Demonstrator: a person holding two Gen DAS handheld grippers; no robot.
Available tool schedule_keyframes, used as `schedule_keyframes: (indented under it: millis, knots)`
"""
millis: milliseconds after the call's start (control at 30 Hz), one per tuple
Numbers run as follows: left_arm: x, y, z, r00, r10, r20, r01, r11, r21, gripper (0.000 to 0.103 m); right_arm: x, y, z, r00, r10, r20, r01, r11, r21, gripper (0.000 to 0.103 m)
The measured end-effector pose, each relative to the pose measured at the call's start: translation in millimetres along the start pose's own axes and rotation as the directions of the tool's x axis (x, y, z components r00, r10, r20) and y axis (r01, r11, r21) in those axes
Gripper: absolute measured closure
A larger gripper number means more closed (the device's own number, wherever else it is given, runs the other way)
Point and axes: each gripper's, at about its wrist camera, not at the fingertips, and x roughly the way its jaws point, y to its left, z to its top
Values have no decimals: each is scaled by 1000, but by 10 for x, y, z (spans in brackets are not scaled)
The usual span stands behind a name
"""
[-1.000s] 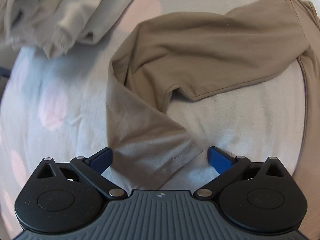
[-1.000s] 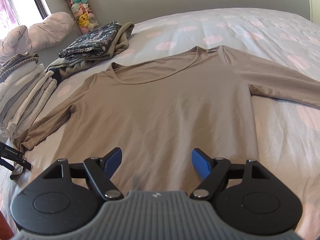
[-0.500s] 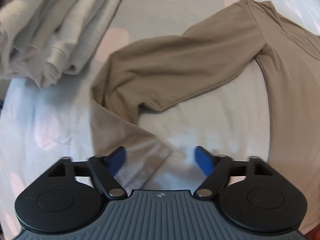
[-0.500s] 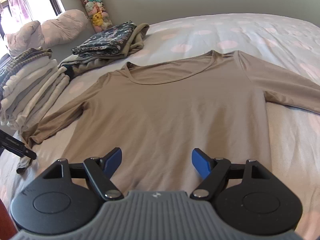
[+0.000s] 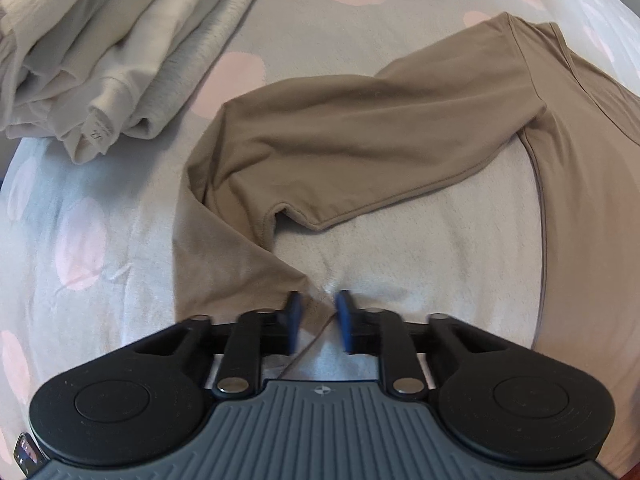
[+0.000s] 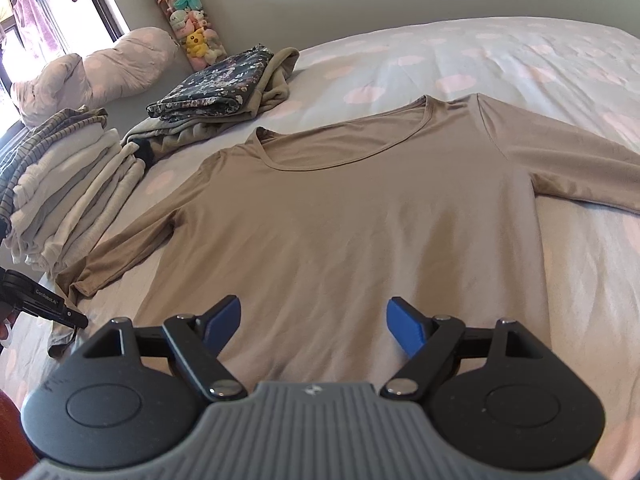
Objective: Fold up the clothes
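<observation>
A tan long-sleeved shirt (image 6: 344, 220) lies flat, front up, on the bed. Its left sleeve (image 5: 360, 140) bends back on itself in the left wrist view, with the cuff (image 5: 256, 284) nearest me. My left gripper (image 5: 318, 318) is nearly closed on the corner of that cuff, which sits between the blue pads. My right gripper (image 6: 314, 322) is open and empty just above the shirt's bottom hem. The left gripper also shows at the left edge of the right wrist view (image 6: 40, 300). The shirt's right sleeve (image 6: 580, 176) stretches off to the right.
A stack of folded pale clothes (image 6: 68, 196) lies left of the shirt, also in the left wrist view (image 5: 120, 48). A folded floral garment on an olive one (image 6: 224, 84) lies behind it. A pillow (image 6: 96, 72) and plush toys (image 6: 188, 20) are by the wall.
My left gripper has closed from wide open to a narrow gap around the sleeve cuff. The right gripper has stayed open and shifted slightly over the hem.
</observation>
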Motion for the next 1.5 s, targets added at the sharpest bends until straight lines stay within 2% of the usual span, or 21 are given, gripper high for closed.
schedule_keyframes:
  millis: [167, 333, 433, 500, 600, 833, 967, 1100, 1200, 1300, 1400, 1500]
  knots:
    - [-298, 35, 47, 999, -6, 49, 6, 1000, 8, 100, 14, 40, -2, 1000, -12, -12, 11, 1000, -25, 21]
    - [-801, 133, 356, 983, -57, 175, 55, 998, 12, 100, 40, 25, 4, 991, -128, -36, 125, 990, -61, 21]
    - [-1149, 28, 635, 962, -91, 258, 88, 996, 22, 100, 27, 18, 20, 976, -216, -24, 213, 972, -99, 20]
    - [-1372, 8, 765, 946, -105, 308, 97, 994, 40, 100, 27, -3, 32, 969, -247, -26, 243, 964, -107, 18]
    - [-1646, -110, 1055, 918, -131, 373, 113, 991, 70, 100, 40, -53, 46, 966, -253, -43, 249, 964, -91, 18]
    - [-2244, -664, 1410, 857, -197, 477, 119, 975, 189, 100, -3, -90, 75, 971, -238, -36, 235, 969, -75, 18]
    - [-2540, -1129, 1548, 827, -280, 488, 153, 947, 283, 100, -35, -163, 114, 971, -239, -28, 238, 970, -48, 18]
    - [-2622, -1687, 1681, 809, -333, 484, 153, 915, 373, 100, -41, -226, 164, 968, -251, -26, 249, 967, -42, 18]
    - [-2590, -2100, 1786, 800, -375, 468, 167, 888, 428, 100, -51, -261, 199, 956, -293, -17, 291, 954, -75, 18]
    - [-2460, -2490, 1860, 796, -421, 434, 193, 858, 476, 100, -85, -362, 247, 939, -345, 7, 345, 936, -75, 17]
    - [-2310, -2843, 1901, 799, -456, 392, 215, 826, 521, 100, -83, -509, 275, 946, -325, -3, 325, 945, -19, 16]
    - [-2078, -3091, 1908, 819, -464, 339, 229, 805, 548, 100, -8, -597, 271, 950, -310, -39, 310, 951, 5, 16]
